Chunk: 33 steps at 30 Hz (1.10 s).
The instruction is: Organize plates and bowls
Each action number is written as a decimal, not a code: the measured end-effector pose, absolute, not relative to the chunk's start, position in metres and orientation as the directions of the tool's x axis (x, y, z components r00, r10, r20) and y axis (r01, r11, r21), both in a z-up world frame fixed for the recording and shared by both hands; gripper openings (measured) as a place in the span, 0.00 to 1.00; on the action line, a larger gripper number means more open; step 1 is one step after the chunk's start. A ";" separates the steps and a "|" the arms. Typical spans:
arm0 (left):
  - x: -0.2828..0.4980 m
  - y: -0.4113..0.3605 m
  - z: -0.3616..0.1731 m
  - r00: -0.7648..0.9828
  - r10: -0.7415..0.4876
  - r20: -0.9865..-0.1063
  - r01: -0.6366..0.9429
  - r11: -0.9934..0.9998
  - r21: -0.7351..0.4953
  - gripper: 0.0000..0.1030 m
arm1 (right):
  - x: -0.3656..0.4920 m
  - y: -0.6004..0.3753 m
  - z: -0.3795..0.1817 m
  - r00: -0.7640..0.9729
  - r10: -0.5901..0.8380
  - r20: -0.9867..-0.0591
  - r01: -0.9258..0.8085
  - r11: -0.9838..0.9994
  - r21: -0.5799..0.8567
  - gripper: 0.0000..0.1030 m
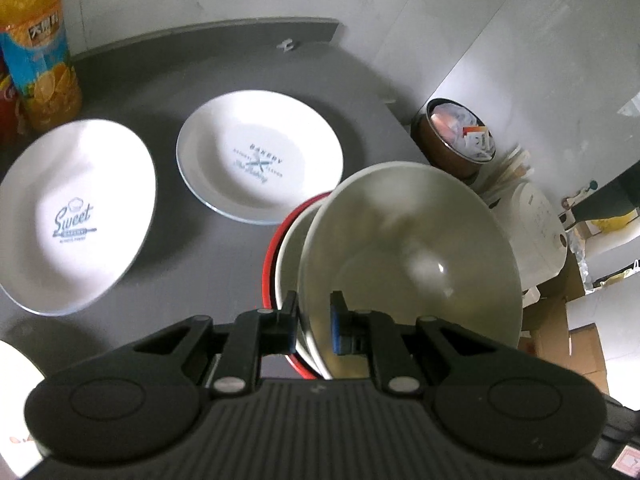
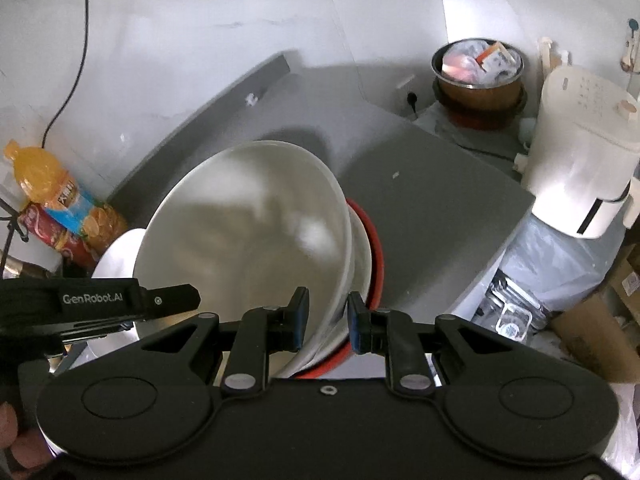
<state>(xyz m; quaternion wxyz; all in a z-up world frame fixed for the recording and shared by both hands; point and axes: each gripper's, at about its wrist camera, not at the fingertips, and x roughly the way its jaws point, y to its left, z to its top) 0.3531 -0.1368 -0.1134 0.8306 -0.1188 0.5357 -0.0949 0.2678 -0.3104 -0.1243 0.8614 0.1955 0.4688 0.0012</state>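
Both wrist views show a nested stack of bowls: a glossy white ceramic bowl (image 1: 412,256) sits inside a second white bowl (image 1: 290,256), which sits inside a red-rimmed bowl (image 1: 270,264). The left hand-held gripper (image 1: 314,322) pinches the rims low in the centre of its frame, one pad inside the top bowl and one outside. The right hand-held gripper (image 2: 329,322) straddles the opposite rims with its pads slightly apart from the ceramic, so whether it truly clamps is hard to tell. Gripping from two sides probably keeps the tilted stack from sliding apart.

On the dark grey desk (image 1: 224,72), two white printed plates lie flat: the "Sweet" plate (image 1: 76,216) at centre left and the "Bakery" plate (image 1: 260,156) at centre, near each other but apart. Bare desk lies beyond them toward the upper edge. An orange juice bottle (image 1: 36,48) crowds the upper left. In the right view the desk edge drops off at centre right, with a white appliance (image 2: 580,160) beyond.
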 end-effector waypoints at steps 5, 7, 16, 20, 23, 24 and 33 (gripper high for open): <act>0.351 -0.139 -0.116 0.418 -0.266 -0.869 0.052 0.961 -0.270 0.12 | 0.268 -0.310 -0.127 0.568 0.194 -0.800 0.180 0.919 0.351 0.24; 0.350 -0.140 -0.116 0.413 -0.261 -0.873 0.049 0.963 -0.265 0.13 | 0.269 -0.310 -0.127 0.568 0.191 -0.800 0.182 0.919 0.349 0.28; 0.348 -0.127 -0.096 0.458 -0.245 -0.854 0.063 0.968 -0.244 0.33 | 0.263 -0.317 -0.112 0.601 0.166 -0.782 0.217 0.908 0.359 0.37; 0.344 -0.121 -0.085 0.488 -0.242 -0.839 0.070 0.969 -0.239 0.48 | 0.258 -0.316 -0.103 0.615 0.157 -0.772 0.220 0.907 0.359 0.41; 0.339 -0.117 -0.081 0.494 -0.232 -0.838 0.067 0.971 -0.229 0.52 | 0.255 -0.310 -0.098 0.618 0.152 -0.771 0.220 0.909 0.355 0.46; 0.338 -0.115 -0.079 0.495 -0.233 -0.837 0.067 0.971 -0.231 0.53 | 0.254 -0.309 -0.096 0.621 0.149 -0.770 0.220 0.909 0.354 0.49; 0.321 -0.086 -0.070 0.508 -0.214 -0.834 0.038 0.973 -0.226 0.74 | 0.248 -0.285 -0.085 0.630 0.162 -0.760 0.177 0.922 0.344 0.73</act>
